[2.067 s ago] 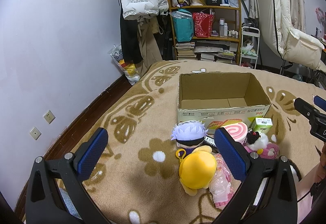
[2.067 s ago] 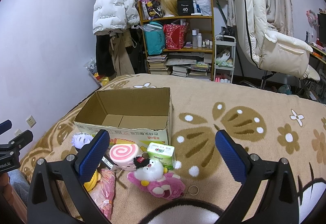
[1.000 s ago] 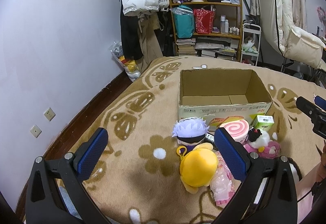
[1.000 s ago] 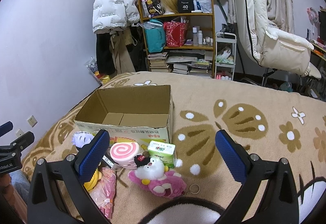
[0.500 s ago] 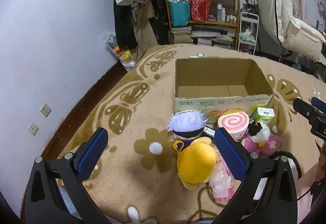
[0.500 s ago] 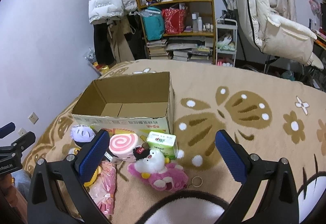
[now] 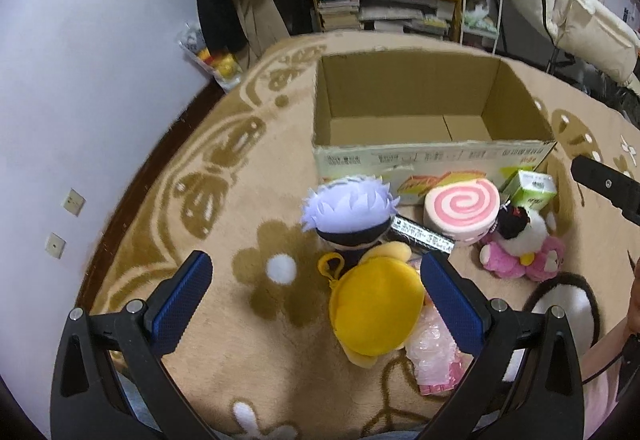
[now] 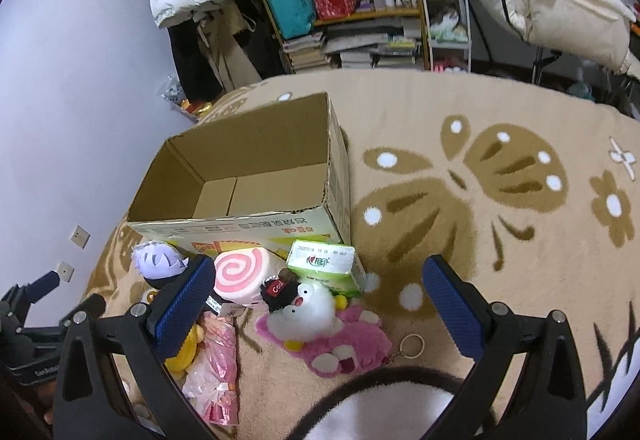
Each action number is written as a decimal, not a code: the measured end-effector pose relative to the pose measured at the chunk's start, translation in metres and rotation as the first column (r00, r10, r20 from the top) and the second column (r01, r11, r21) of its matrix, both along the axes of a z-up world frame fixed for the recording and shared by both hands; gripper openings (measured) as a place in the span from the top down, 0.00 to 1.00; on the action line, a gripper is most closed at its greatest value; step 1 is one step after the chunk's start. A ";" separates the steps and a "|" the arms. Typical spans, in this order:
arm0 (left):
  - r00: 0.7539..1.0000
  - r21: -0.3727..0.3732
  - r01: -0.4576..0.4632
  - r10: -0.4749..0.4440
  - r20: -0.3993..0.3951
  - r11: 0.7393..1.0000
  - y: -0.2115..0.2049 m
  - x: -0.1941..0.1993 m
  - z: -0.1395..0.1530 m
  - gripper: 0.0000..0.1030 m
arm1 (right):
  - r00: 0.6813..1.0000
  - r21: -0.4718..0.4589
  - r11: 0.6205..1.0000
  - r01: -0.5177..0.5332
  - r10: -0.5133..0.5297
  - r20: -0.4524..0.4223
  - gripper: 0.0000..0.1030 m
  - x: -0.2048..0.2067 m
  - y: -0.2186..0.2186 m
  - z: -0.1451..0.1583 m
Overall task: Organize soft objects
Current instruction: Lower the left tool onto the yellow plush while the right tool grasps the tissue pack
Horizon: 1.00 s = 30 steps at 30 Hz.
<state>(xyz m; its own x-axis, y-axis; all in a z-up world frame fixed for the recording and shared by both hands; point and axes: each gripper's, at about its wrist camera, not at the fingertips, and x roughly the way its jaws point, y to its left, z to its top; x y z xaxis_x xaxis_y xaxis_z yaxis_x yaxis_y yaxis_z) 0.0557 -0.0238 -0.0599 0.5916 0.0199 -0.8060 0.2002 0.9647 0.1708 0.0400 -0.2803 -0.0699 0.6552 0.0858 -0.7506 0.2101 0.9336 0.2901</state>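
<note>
The tan butterfly-patterned carpet [image 8: 500, 200] has loads of bare room on the right. The open brown cardboard box [image 7: 420, 108] sits mid-carpet, nothing in it. Both grippers hover tilted down, jaws spread wide, gripping nothing: the left gripper [image 7: 316, 298] over the round yellow plush [image 7: 376, 308], the right gripper [image 8: 320, 304] over the white-and-pink plush toy [image 8: 320, 324]. The pink swirl roll cushion [image 7: 462, 210], purple-haired plush doll [image 7: 348, 208] and small green tissue pack [image 8: 322, 260] are crowded along the box's front wall.

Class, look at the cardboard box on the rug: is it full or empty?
Empty. The cardboard box shows only its bare floor in both views; the plush toys all lie outside, against its front.
</note>
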 end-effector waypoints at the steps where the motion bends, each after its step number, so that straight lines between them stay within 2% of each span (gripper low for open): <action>1: 1.000 -0.003 0.000 0.000 -0.016 1.000 0.000 0.004 -0.003 0.00 | 1.000 0.003 1.000 -0.004 0.004 -0.009 0.00 0.003 0.000 -0.002; 10: 0.985 -0.006 -0.018 0.017 -0.172 1.000 -0.006 0.033 -0.038 0.00 | 0.990 0.035 0.998 -0.051 0.055 -0.126 0.00 0.034 0.001 -0.032; 14: 0.979 0.009 -0.025 0.027 -0.203 1.000 -0.009 0.040 -0.050 0.00 | 0.982 0.061 0.996 -0.063 0.073 -0.175 0.00 0.042 -0.002 -0.047; 20: 0.957 -0.008 -0.023 0.019 -0.290 1.000 -0.014 0.048 -0.070 0.00 | 0.974 0.054 0.996 -0.068 0.078 -0.212 0.02 0.051 -0.005 -0.058; 30: 0.937 0.013 0.004 0.000 -0.348 1.000 -0.023 0.051 -0.091 0.00 | 0.961 0.020 0.994 -0.110 0.111 -0.252 0.05 0.060 0.005 -0.066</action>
